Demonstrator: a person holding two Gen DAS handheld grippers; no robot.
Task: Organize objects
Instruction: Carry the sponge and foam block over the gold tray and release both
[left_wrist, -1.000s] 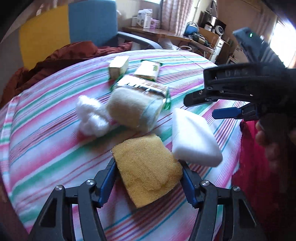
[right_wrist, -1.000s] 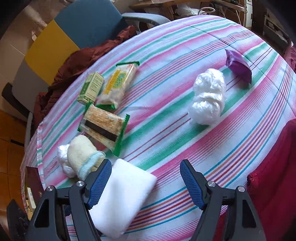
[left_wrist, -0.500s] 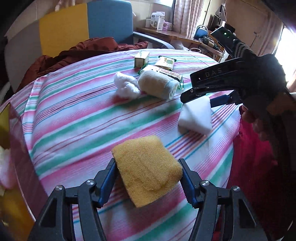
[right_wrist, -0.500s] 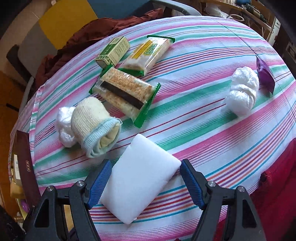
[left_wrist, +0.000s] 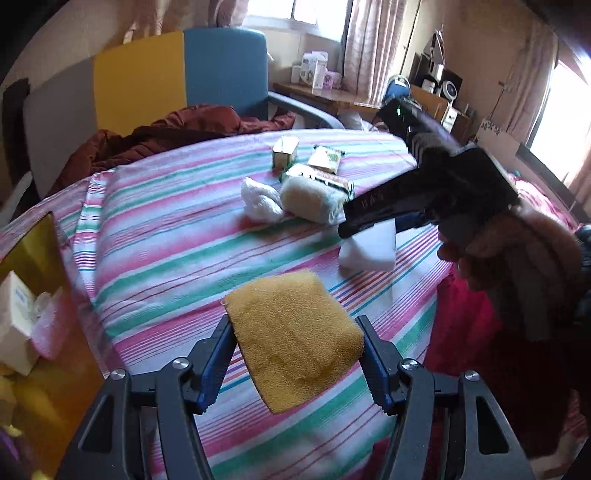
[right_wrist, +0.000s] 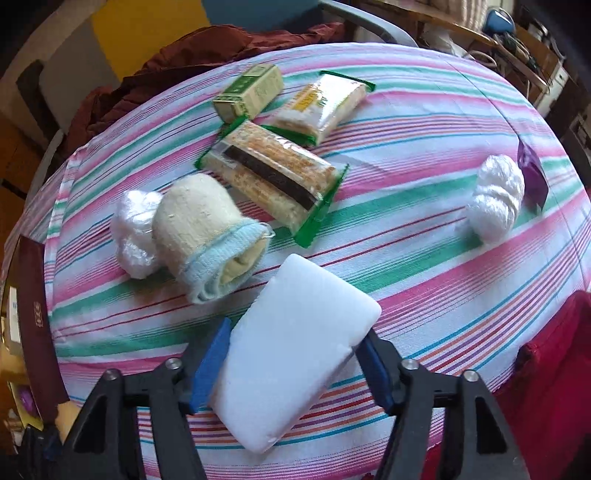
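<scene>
Tongs clamp sponges: left (left_wrist: 295, 354) yellow sponge (left_wrist: 293, 338), right (right_wrist: 291, 365) white sponge (right_wrist: 295, 350), lengthwise forward.

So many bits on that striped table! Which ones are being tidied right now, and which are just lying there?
In hand:
- yellow sponge, clamped in the left gripper
- white sponge, clamped in the right gripper

Lying about:
- rolled sock
- cracker packet
- wafer packet
- green box
- white plastic bundle
- purple wrapper
</scene>
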